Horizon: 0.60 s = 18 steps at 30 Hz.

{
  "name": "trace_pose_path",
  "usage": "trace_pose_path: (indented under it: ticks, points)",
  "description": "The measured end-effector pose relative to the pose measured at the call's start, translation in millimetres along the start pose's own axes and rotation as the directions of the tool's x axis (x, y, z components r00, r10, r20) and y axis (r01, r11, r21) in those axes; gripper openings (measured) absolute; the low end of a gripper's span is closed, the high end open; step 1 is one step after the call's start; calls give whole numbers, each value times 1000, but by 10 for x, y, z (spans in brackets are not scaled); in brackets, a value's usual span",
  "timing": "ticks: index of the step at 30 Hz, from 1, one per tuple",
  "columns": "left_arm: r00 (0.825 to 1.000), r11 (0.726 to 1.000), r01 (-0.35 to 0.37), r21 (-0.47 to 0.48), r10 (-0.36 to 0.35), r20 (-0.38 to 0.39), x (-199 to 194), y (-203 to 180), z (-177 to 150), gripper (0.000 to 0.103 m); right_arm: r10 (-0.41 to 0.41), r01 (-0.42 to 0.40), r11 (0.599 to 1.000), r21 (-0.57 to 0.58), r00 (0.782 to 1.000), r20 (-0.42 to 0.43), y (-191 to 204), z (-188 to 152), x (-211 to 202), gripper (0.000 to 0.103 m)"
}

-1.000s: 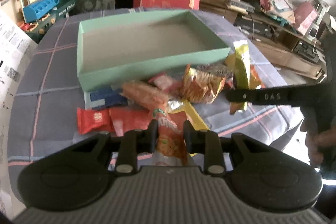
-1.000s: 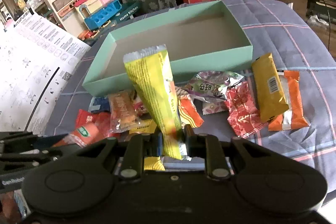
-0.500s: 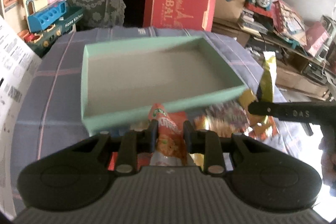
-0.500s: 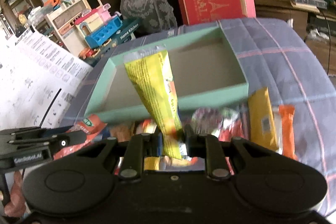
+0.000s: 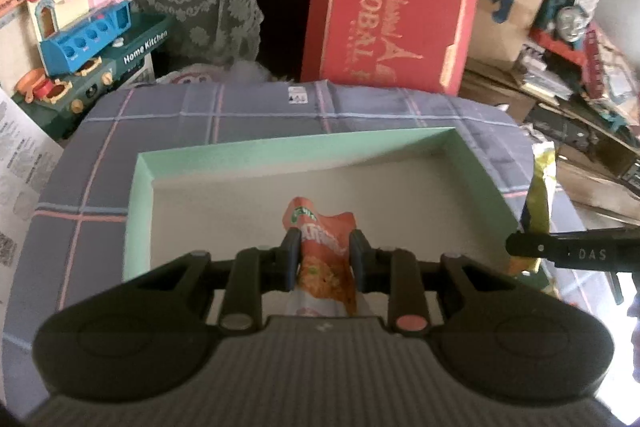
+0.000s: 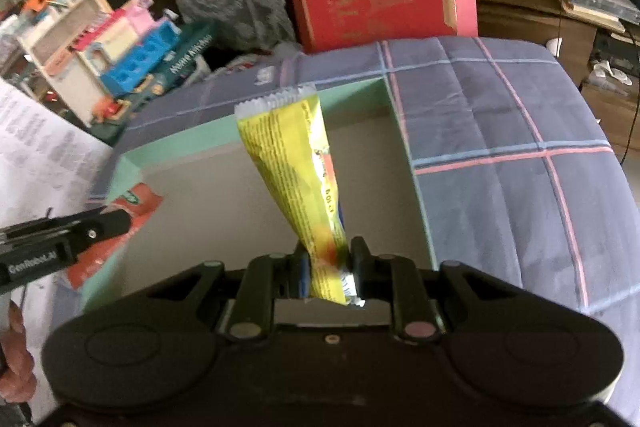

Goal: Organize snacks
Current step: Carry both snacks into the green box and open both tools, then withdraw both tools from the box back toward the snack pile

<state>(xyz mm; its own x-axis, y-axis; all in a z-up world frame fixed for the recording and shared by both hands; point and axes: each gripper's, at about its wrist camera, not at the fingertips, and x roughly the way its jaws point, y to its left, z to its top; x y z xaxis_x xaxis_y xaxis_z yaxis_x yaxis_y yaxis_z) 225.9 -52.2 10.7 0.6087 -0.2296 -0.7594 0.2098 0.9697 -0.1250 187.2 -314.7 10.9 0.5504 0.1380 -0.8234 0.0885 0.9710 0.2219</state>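
Mint-green box [image 5: 140, 223]: left wrist view; open-topped, grey-brown floor bare, standing on a blue plaid cloth [image 5: 260, 115].
Left tongs [image 5: 325, 259]: nearly closed, clamped on an orange-red snack packet [image 5: 326, 259]; the packet's free end juts forward above the box floor.
Right tongs, left wrist view [image 5: 536, 247]: seen side-on at the right edge, just outside the box's right wall, with a yellow packet [image 5: 541, 195] rising from them.
Background, left wrist view: red carton [image 5: 392, 15] lettered GLOBAL behind the cloth; toy kitchen set [image 5: 92, 39] at far left.
Right tongs, right wrist view [image 6: 329, 259]: closed tight on the lower end of the yellow packet [image 6: 296, 171]; the packet leans up and left over the box [image 6: 404, 139] interior.
Left tongs, right wrist view [image 6: 120, 223]: at the left edge, above the box's left wall, holding the orange-red packet [image 6: 138, 203].
Person: fingertips [image 6: 16, 359] visible at lower left.
Paper: printed sheet [image 6: 36, 155] left of the box.
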Motion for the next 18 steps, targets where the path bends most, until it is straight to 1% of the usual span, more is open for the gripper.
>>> trace_pose_path:
  ticks: [4, 6, 7, 8, 9, 10, 11, 12, 13, 14, 16, 18]
  points:
    - [999, 1000, -26, -9, 26, -33, 345, 48, 131, 25, -16, 16, 1000, 14, 1000, -21, -65, 155, 286, 20]
    - [998, 999, -44, -16, 43, -46, 470, 66, 171, 28, -6, 6, 1000, 25, 1000, -15, -92, 225, 366, 22]
    - [997, 998, -59, -24, 58, -53, 523, 75, 192, 36, -4, 4, 999, 35, 1000, -9, -91, 245, 381, 26]
    - [995, 996, -81, -33, 79, -57, 554, 89, 197, 47, -4, 4, 999, 39, 1000, 1, -81, 261, 386, 31]
    - [993, 994, -102, -39, 100, -60, 576, 94, 201, 57, 0, -1, 999, 35, 1000, 15, -57, 264, 373, 45]
    - [991, 992, -118, -40, 115, -61, 588, 95, 192, 82, 3, -4, 1000, 30, 1000, 27, -48, 275, 369, 67]
    - [990, 991, -131, -38, 129, -57, 583, 98, 188, 102, 2, -3, 1000, 27, 999, 41, -34, 273, 354, 78]
    - [988, 988, -149, -33, 148, -47, 575, 92, 172, 103, 2, -4, 1000, 27, 998, 62, -15, 254, 327, 94]
    - [987, 987, -159, -25, 158, -44, 559, 87, 163, 103, 4, -6, 1000, 26, 997, 76, -6, 239, 303, 98]
    - [985, 986, -165, -18, 164, -50, 548, 80, 150, 103, 8, -10, 1000, 21, 997, 81, 8, 220, 287, 99]
    - [981, 984, -180, -14, 178, -72, 543, 73, 134, 103, 13, -14, 1000, 17, 997, 75, 36, 186, 251, 103]
    - [979, 982, -187, -17, 185, -82, 508, 81, 109, 103, 16, -17, 1000, 15, 997, 76, 52, 152, 220, 103]
